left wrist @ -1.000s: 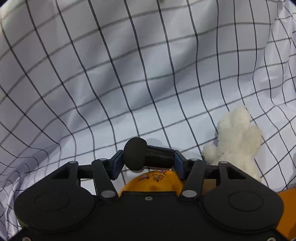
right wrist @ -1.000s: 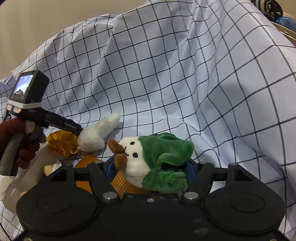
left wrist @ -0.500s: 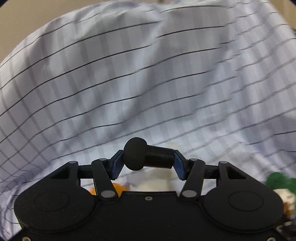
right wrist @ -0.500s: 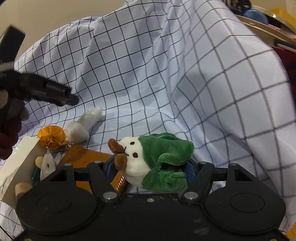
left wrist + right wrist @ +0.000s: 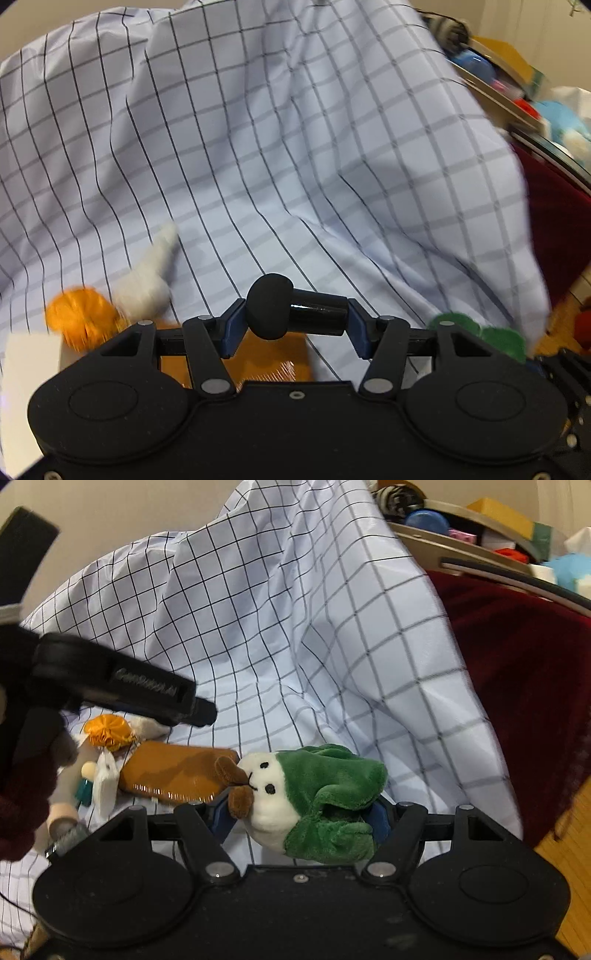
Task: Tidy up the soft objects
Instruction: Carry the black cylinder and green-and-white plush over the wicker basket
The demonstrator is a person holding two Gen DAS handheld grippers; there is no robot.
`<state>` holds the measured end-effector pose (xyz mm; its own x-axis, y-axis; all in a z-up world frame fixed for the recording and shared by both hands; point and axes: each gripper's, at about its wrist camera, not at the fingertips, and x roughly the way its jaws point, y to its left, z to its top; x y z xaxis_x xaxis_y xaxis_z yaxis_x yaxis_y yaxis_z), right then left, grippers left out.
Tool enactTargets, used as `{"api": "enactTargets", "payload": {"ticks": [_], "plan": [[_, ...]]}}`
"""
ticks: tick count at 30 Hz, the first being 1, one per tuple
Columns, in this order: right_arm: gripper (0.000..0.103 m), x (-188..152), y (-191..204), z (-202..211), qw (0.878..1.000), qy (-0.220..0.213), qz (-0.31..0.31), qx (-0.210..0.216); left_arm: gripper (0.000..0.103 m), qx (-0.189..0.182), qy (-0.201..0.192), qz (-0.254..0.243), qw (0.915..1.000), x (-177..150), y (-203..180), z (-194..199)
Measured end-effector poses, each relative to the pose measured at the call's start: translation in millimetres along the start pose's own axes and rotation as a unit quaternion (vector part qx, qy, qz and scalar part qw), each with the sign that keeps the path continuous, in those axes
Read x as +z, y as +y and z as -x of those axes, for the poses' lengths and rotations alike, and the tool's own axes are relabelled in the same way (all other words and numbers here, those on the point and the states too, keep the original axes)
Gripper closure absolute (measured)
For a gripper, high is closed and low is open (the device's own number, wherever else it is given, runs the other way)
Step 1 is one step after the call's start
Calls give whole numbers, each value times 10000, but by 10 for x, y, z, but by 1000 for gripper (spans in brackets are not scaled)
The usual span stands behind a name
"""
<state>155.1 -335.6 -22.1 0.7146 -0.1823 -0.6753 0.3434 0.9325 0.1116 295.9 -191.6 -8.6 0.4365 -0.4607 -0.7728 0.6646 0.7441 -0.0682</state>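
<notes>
Right gripper (image 5: 301,808): fingers clamped on the green-and-white plush (image 5: 314,801), held clear above the checked cloth (image 5: 295,627); left gripper (image 5: 295,321): fingers clamped across a black knobbed cylinder (image 5: 291,312), not obviously soft. The orange pouf (image 5: 79,321) and white plush (image 5: 147,284) lie at near left on the cloth, with a brown flat pack (image 5: 173,775) just beside them. Risk: the plush is pinched at its compressible body and could squirm out mid-carry; the smooth cylinder could roll out between its fingers.
</notes>
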Motion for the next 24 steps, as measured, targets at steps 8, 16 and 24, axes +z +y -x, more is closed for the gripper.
{"api": "enactTargets", "payload": {"ticks": [8,16,24], "plan": [[34,-346,-28,466,9999,143,25,70,49,-60,65,385,9992,-544,-150,644],[34,-557,137,964,9984,-130,228,491,49,332,9,847,9959,-1216,-214,1282],[34,-751,316,1355,9936,-335,408,1002,49,729,-190,1722,9822,-1804,-127,1737]]}}
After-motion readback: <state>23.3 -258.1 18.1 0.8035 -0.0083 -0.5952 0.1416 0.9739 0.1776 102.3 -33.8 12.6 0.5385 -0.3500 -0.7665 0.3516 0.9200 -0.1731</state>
